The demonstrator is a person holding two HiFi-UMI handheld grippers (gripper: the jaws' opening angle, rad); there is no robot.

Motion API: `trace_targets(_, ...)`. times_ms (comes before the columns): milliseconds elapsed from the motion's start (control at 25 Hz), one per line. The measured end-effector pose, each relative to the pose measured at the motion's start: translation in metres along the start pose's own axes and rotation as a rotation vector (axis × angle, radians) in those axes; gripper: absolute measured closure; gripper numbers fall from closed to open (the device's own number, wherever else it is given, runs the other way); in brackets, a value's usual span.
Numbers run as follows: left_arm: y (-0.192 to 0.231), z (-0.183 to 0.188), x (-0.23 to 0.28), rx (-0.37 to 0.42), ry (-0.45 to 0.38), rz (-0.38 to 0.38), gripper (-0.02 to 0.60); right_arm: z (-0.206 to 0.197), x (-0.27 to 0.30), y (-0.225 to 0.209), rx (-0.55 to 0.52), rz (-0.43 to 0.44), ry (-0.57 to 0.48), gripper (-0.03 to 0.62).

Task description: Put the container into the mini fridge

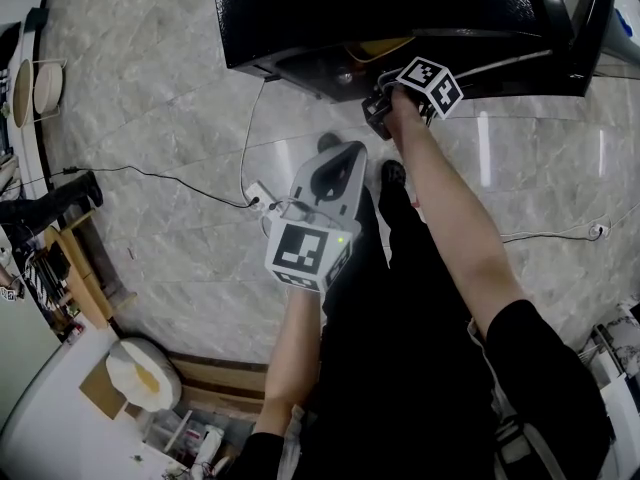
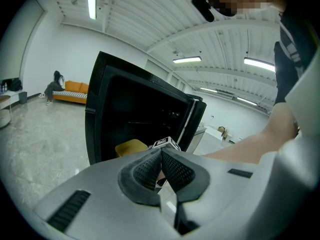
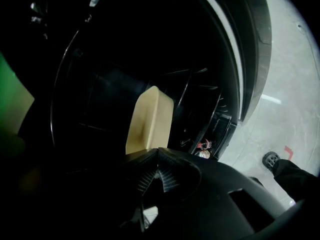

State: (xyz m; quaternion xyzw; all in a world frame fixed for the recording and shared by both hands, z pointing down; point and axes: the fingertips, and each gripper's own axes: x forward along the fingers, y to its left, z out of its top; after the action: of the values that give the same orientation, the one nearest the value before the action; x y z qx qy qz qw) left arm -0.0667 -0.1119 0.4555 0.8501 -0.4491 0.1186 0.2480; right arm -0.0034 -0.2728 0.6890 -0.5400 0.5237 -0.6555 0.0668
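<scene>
Right gripper (image 3: 159,150), fingers closed on nothing; the yellow container (image 3: 149,116) stands just beyond their tips, not between them, inside the open black mini fridge (image 1: 300,13). Left gripper (image 2: 161,154), fingers also closed and empty, short of the fridge. Grey marbled floor (image 1: 150,108); white ribbed ceiling (image 2: 135,14) overhead

My head view looks steeply down from above, with the mini fridge (image 1: 400,18) at the frame's top edge. The left gripper view sits low and further back, tilted up at the fridge's open front. The right gripper view is close in, facing what seems to be the dark interior. All three share the yellow container (image 3: 149,119) inside
</scene>
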Motion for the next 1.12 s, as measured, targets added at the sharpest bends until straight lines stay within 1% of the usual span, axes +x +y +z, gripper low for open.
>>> trace_targets(160,0.005,0.002,-0.003,-0.003,-0.005,0.009,0.549,0.004,0.011,0.004,-0.013,-0.005,-0.003,0.576)
trace_targets(360,0.011,0.001,-0.007,0.008,-0.007,0.026,0.548,0.013,0.023,0.010,-0.072,-0.010,-0.008,0.576)
trace_targets(560,0.013,-0.001,-0.015,0.020,-0.012,0.050,0.549,0.017,0.031,0.010,-0.086,-0.012,-0.010,0.576)
trace_targets(680,0.013,-0.008,-0.017,0.009,-0.009,0.063,0.549,0.015,0.029,0.007,-0.086,-0.020,-0.005,0.576)
trace_targets(800,0.009,-0.009,-0.018,0.006,-0.016,0.070,0.548,0.012,0.022,0.006,-0.093,-0.011,0.004,0.576)
trace_targets(920,0.003,-0.004,-0.022,0.006,-0.031,0.077,0.549,0.003,0.003,0.012,-0.117,0.022,0.026,0.576)
trace_targets(1120,-0.014,0.018,-0.031,-0.003,-0.097,0.102,0.548,-0.019,-0.045,0.019,-0.178,0.090,0.079,0.576)
